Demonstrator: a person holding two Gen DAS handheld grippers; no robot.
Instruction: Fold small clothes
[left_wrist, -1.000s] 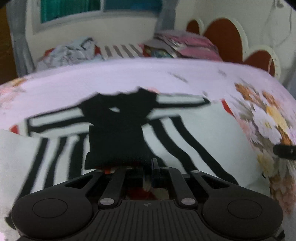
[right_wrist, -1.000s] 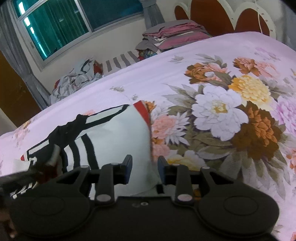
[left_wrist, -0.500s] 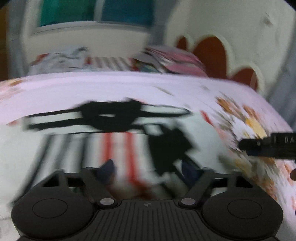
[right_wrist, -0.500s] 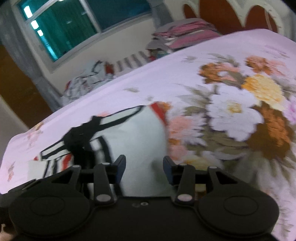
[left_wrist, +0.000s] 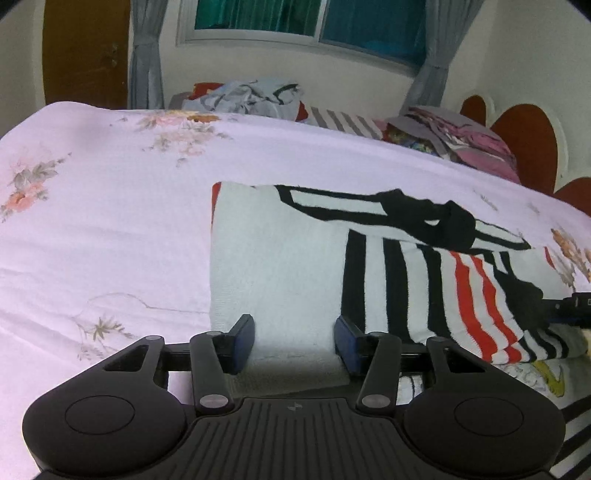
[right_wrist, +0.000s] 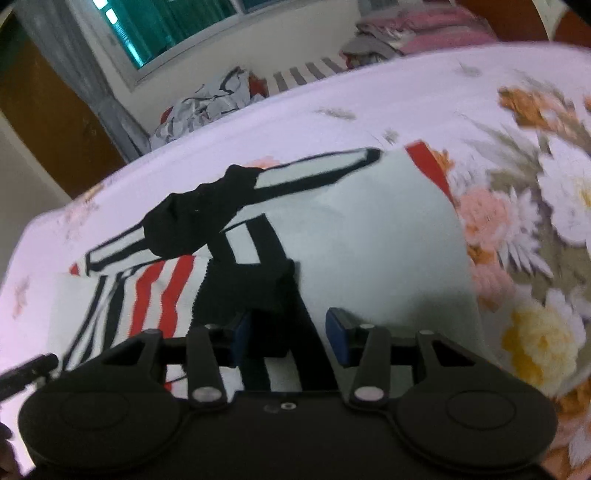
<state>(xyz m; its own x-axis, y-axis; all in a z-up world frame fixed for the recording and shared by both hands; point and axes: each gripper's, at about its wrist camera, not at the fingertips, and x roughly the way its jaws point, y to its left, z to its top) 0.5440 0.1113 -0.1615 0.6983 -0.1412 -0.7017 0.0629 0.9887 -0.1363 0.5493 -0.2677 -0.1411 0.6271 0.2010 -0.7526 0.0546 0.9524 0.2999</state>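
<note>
Left gripper closing, empty over striped garment, right gripper likewise.

The right wrist view is smeared with motion blur, so the flowers on the bedspread lose their outlines. The near edge of the striped garment is hidden behind both gripper bodies, and its right end runs past the left wrist view's edge. The far crumpled clothes are too small to identify. The right gripper has dark cloth between its pads; contact cannot be told.
</note>
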